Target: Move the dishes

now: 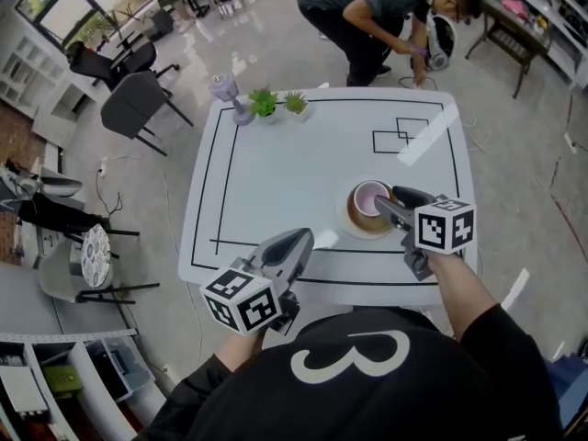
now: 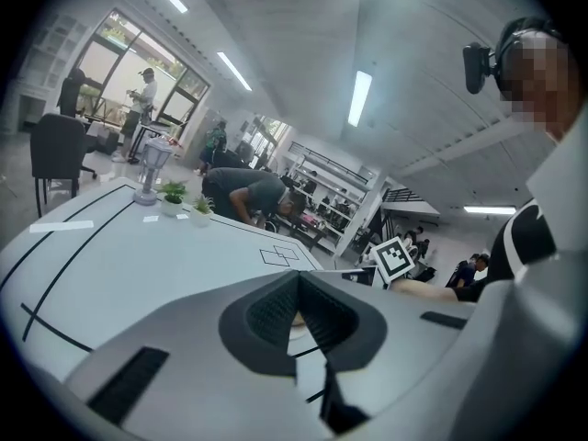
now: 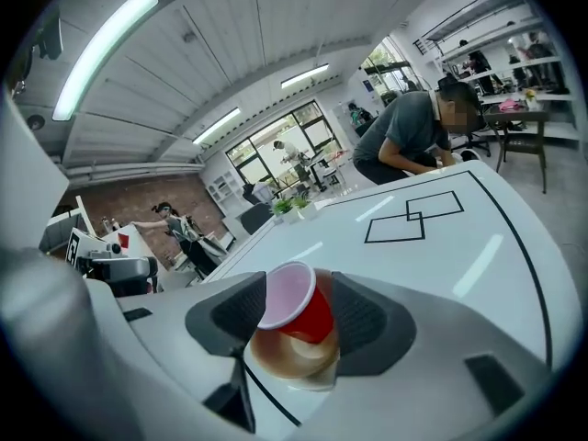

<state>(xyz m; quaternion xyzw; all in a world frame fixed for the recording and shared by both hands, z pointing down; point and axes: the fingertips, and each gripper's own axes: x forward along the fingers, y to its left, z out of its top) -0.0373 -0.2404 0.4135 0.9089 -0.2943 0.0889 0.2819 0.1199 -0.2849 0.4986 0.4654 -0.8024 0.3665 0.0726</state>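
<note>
A red cup [image 3: 313,320] with a pale inside stands tilted on a brown saucer [image 3: 292,363] near the right front of the white table [image 1: 294,163]. My right gripper [image 3: 296,309] has a pad against each side of the cup and is shut on it. In the head view the cup [image 1: 370,197] and saucer [image 1: 354,219] lie just ahead of that gripper [image 1: 391,202]. My left gripper [image 1: 299,240] hovers over the table's front edge, its jaws closed together with nothing in them; its own view shows the pads [image 2: 276,312] meeting.
Two small potted plants [image 1: 264,102] [image 1: 295,103] and a grey lamp-like object [image 1: 223,88] stand at the table's far left corner. Black outlined squares [image 1: 401,136] mark the far right. A person [image 1: 377,7] bends over beyond the far edge. Chairs [image 1: 138,104] stand to the left.
</note>
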